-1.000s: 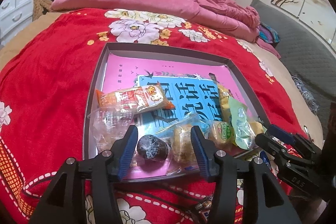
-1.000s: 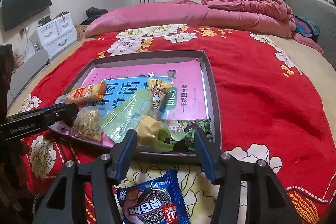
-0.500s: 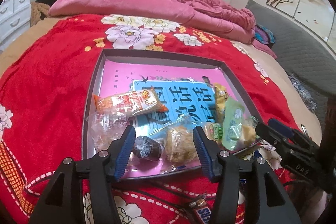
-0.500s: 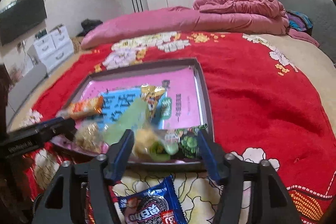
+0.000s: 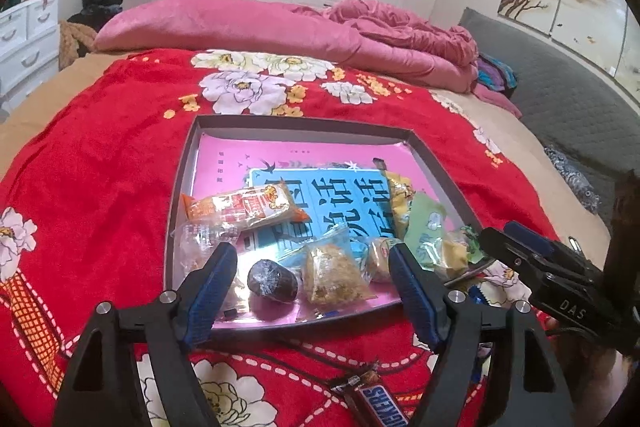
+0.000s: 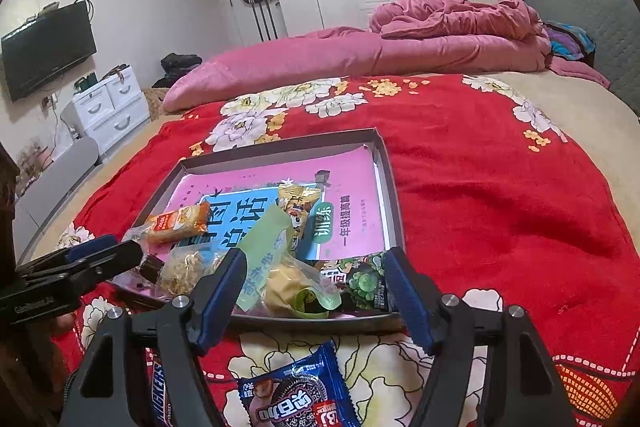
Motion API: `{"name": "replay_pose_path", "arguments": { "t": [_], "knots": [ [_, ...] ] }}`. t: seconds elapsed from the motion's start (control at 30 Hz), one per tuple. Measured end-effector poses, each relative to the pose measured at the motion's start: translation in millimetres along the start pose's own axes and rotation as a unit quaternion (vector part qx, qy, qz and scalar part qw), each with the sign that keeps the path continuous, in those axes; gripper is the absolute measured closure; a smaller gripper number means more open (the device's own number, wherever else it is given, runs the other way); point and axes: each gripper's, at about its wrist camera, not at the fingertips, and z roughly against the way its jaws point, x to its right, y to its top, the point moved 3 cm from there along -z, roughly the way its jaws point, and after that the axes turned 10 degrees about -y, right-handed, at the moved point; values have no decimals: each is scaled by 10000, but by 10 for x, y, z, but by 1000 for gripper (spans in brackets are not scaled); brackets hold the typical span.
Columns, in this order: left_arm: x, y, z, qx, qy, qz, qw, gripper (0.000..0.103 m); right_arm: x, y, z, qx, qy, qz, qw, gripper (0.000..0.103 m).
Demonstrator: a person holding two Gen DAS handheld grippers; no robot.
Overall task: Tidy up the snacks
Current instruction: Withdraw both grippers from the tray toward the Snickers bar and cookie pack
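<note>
— Snacks first: where do we have them?

— Most lie in the grey tray [image 5: 180, 187] on the red bedspread [image 5: 100, 155], piled at its near edge, just beyond our left claw [image 5: 312, 279]. Past the tips of that claw sit a dark round cake in clear wrap [image 5: 272, 281] and a crumbly yellow pastry in a clear bag [image 5: 332, 273]; beyond its left finger lies an orange packet [image 5: 244, 205].

— Is the left claw holding anything?

— No. Its jaws are opening and stand wide, with nothing pressed between the blue pads; the cake and pastry lie on the tray beyond them.

— And our right claw [image 6: 312, 287]?

— Also opening, pads touching nothing. Ahead of it, at the tray's near rim, we see a pale green pouch [image 6: 268, 247] over a clear bag with something yellow inside, and a dark packet with green print [image 6: 364, 283] toward the right finger. Farther off, a gold packet [image 6: 298, 203] rests on the pink and blue book [image 6: 352, 187] that lines the tray.

— Anything outside the tray?

— Yes. Under the right claw, on the bedspread, lies a blue cookie packet [image 6: 300, 391], and down by its left finger a Snickers bar [image 6: 160, 395]. The same bar [image 5: 376, 399] shows below the left claw, toward its right finger.

— Can we see each claw from the other?

— Yes, each one's black body pokes in from the side, near the tray's corner.
</note>
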Motion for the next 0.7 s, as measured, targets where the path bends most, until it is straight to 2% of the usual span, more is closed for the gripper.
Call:
{"name": "replay_pose_path", "arguments": {
  "t": [0.3, 0.47, 0.7],
  "knots": [
    [28, -104, 96, -130, -128, 45, 9998, 24, 126, -28, 92, 22, 40, -73, 10000, 31],
    [98, -211, 113, -300, -221, 37, 9993, 24, 168, -53, 163, 28, 100, -109, 9999, 30],
    [179, -423, 67, -653, -149, 21, 9978, 24, 175, -148, 214, -45, 124, 45, 9999, 30]
  ]
}}
